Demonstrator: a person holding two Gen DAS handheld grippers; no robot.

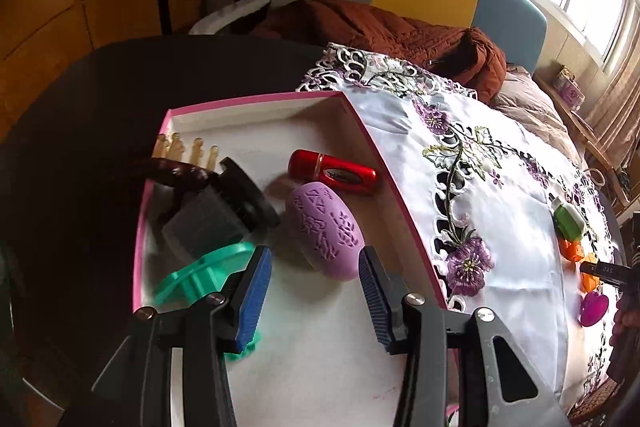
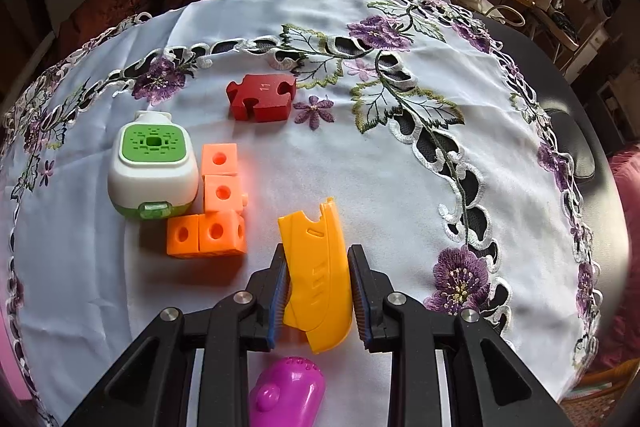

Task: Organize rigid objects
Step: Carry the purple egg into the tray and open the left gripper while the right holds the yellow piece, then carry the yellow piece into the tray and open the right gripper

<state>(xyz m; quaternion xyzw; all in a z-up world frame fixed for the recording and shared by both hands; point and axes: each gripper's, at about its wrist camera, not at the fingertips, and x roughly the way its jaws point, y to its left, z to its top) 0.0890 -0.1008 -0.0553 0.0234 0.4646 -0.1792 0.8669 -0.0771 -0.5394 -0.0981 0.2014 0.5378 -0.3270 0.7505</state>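
A pink-rimmed white box (image 1: 256,101) holds a red cylinder (image 1: 332,171), a lilac patterned egg shape (image 1: 324,227), a black brush (image 1: 224,207), a teal plastic piece (image 1: 196,275) and an amber comb-like piece (image 1: 180,147). Over the box's near end hangs my left gripper (image 1: 314,255), open with nothing between its pads; the teal piece lies under its left finger. In the right wrist view my right gripper (image 2: 318,251) is shut on a yellow plastic piece (image 2: 316,267) just above the cloth.
On the embroidered white cloth (image 2: 360,167) lie joined orange cubes (image 2: 216,203), a green-and-white device (image 2: 154,171), a red puzzle block (image 2: 262,97) and a magenta piece (image 2: 288,391). A brown jacket (image 1: 400,31) lies beyond the table. The dark table edge (image 2: 592,187) curves at the right.
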